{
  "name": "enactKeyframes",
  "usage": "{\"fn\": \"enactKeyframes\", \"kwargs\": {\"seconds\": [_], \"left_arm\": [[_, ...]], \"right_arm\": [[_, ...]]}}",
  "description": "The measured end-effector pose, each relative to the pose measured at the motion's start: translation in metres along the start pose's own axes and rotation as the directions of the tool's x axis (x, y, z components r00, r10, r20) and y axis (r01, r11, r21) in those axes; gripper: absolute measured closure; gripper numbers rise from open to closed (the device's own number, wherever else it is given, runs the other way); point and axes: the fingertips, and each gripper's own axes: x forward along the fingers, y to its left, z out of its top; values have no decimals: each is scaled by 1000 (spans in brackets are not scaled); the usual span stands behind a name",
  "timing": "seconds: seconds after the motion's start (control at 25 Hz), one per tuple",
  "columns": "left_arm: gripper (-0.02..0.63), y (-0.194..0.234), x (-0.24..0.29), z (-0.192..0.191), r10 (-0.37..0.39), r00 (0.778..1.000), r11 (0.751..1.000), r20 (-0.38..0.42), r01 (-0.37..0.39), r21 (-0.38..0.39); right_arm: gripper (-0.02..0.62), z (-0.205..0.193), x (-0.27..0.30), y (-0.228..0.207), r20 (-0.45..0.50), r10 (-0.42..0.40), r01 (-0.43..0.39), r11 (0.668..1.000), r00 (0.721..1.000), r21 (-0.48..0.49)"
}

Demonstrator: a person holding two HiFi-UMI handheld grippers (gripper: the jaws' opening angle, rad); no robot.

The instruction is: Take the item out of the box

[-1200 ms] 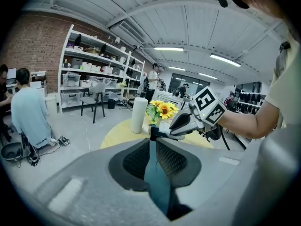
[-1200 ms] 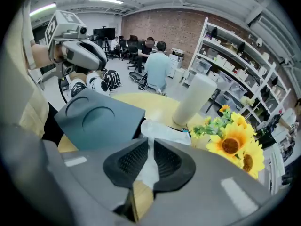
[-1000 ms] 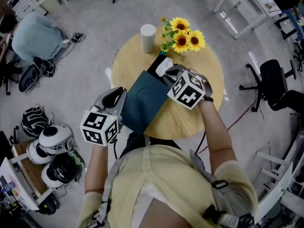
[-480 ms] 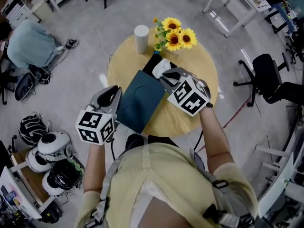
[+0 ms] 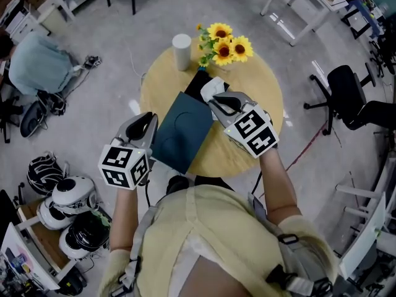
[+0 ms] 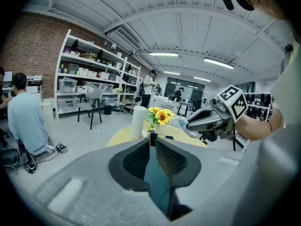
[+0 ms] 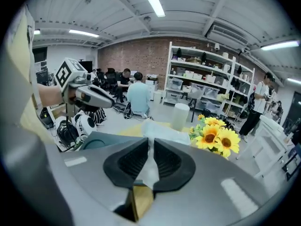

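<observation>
1. The item [image 5: 209,86], a pale lump in crinkled white wrapping, is at the far, open end of the box [image 5: 182,129], just above its dark mouth. The right gripper [image 5: 218,99] has its fingers pinched on a fold of that wrapping [image 7: 150,166].
2. The box is flat and dark teal and lies on the round yellow table [image 5: 263,82]. The left gripper [image 5: 150,120] clamps its near left edge, and a thin teal edge [image 6: 157,178] runs between the closed pads.
3. Only blackness shows inside the box at its mouth, because the teal top covers the rest.
4. The right gripper hides the item's near part, so I cannot tell whether any of it is still inside. Its contents cannot be made out through the wrapping.
5. A white cylinder [image 5: 181,49] and sunflowers [image 5: 226,45] stand at the table's far side.
</observation>
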Motion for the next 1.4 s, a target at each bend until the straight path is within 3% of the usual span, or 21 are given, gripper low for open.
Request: {"fn": "enactKeyframes", "kwargs": {"seconds": [0.64, 1.4], "left_arm": [[568, -1, -6, 4, -2, 1000, 1000, 26, 2, -7], [574, -13, -5, 9, -55, 998, 998, 29, 55, 3]], "right_arm": [[555, 5, -20, 6, 154, -33, 0, 977, 987, 212], [555, 20, -37, 8, 254, -29, -49, 954, 967, 296]]}}
